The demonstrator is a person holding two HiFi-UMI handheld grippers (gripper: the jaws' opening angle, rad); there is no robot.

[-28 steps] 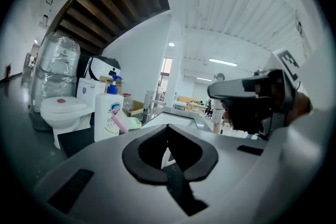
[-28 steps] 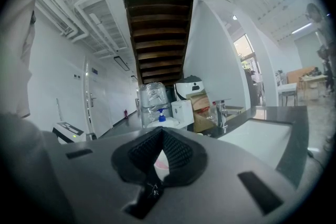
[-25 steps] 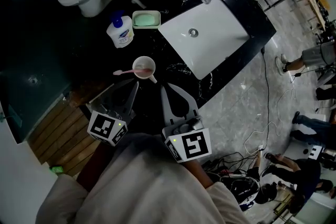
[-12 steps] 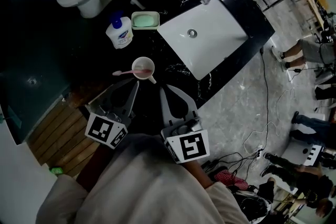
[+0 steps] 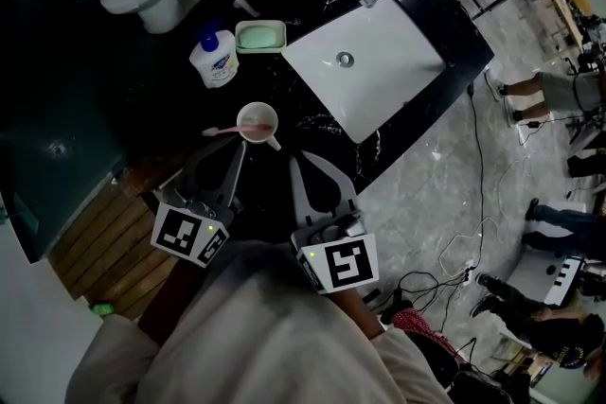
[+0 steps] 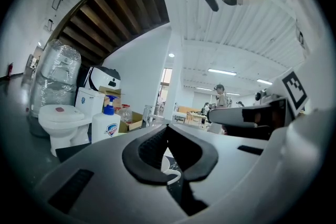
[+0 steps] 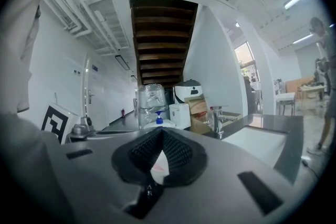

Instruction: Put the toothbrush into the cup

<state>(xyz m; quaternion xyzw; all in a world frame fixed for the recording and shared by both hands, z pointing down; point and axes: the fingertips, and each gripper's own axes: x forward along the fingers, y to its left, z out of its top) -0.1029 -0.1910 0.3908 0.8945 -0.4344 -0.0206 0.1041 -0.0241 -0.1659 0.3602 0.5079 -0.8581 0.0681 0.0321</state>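
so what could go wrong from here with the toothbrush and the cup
1. The pink toothbrush seems to lean low over the rim of the small pale cup, sticking out to the left. A nudge could flip it onto the black marbled counter.
2. The left gripper, jaws shut and empty, sits close beside the cup; a careless sweep could tip it.
3. The right gripper, also shut, points near the cup's handle and could catch it.

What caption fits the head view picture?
Shut left gripper and shut right gripper point at a round pink cup, a pink toothbrush at its left, on a black countertop.
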